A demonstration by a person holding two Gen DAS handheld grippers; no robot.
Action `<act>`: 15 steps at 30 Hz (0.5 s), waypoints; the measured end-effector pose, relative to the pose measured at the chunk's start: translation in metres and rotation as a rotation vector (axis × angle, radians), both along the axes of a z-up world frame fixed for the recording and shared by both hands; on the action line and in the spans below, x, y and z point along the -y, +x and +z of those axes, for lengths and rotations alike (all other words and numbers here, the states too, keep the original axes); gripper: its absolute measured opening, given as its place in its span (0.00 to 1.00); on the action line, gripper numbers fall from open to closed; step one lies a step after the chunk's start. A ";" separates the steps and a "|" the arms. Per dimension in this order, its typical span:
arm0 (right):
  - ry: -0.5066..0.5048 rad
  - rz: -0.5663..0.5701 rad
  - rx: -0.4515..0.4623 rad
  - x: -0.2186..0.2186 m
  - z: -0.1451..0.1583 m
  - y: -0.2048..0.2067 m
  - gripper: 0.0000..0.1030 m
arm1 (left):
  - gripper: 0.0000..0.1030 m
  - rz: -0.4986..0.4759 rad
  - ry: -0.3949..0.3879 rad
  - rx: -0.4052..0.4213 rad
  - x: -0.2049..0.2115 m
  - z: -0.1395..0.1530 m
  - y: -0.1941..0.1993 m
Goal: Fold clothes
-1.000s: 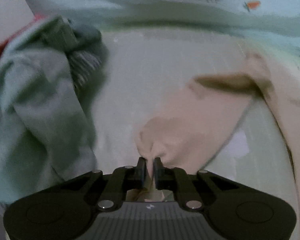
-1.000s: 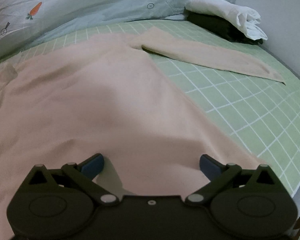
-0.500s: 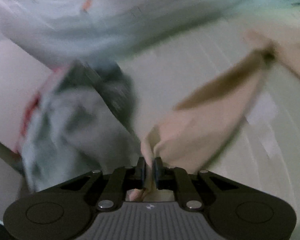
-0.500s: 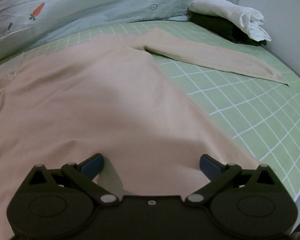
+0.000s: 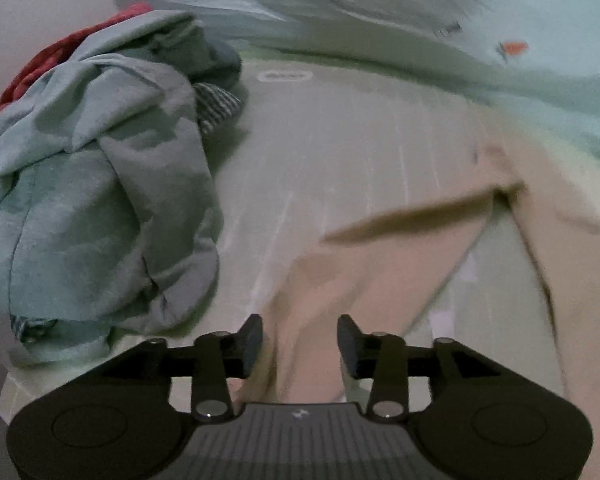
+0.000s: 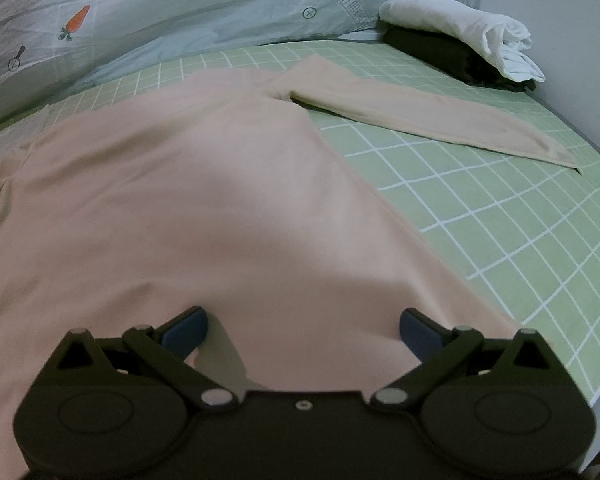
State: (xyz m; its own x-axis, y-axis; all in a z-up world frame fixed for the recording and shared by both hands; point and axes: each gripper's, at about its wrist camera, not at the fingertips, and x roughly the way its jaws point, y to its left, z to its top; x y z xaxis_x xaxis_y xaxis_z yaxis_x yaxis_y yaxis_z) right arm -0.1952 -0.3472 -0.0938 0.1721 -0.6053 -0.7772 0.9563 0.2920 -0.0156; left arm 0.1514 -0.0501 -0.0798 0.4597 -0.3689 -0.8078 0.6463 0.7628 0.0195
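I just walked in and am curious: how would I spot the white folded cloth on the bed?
Start at the green checked bed sheet and follow it to its far right corner by the wall. There the white folded cloth lies on a dark folded garment. It is the only white item, well apart from the spread pink top.

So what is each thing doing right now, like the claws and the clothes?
Left claw: open, over a sleeve.
Right claw: open wide, empty, over the shirt's body.
Pink shirt: spread flat, not folded.
Right sleeve: stretched out straight.
Green clothes pile: crumpled.
White cloth: rolled up on dark clothes.
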 end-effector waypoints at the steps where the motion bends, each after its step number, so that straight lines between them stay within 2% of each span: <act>1: -0.002 0.000 0.001 0.000 0.000 0.000 1.00 | 0.50 0.002 -0.006 -0.007 0.001 0.002 0.005; 5: -0.009 -0.004 0.006 -0.001 -0.001 -0.001 1.00 | 0.55 -0.067 0.053 0.025 0.021 0.003 0.018; 7: -0.015 -0.009 0.009 -0.002 -0.002 0.000 1.00 | 0.61 -0.097 0.059 0.002 0.033 -0.004 0.023; 9: -0.022 -0.016 0.011 -0.003 -0.002 0.001 1.00 | 0.64 -0.127 0.064 -0.021 0.044 -0.010 0.028; 15: -0.036 -0.052 0.014 -0.009 -0.002 0.003 1.00 | 0.63 -0.204 0.096 -0.069 0.077 -0.029 0.039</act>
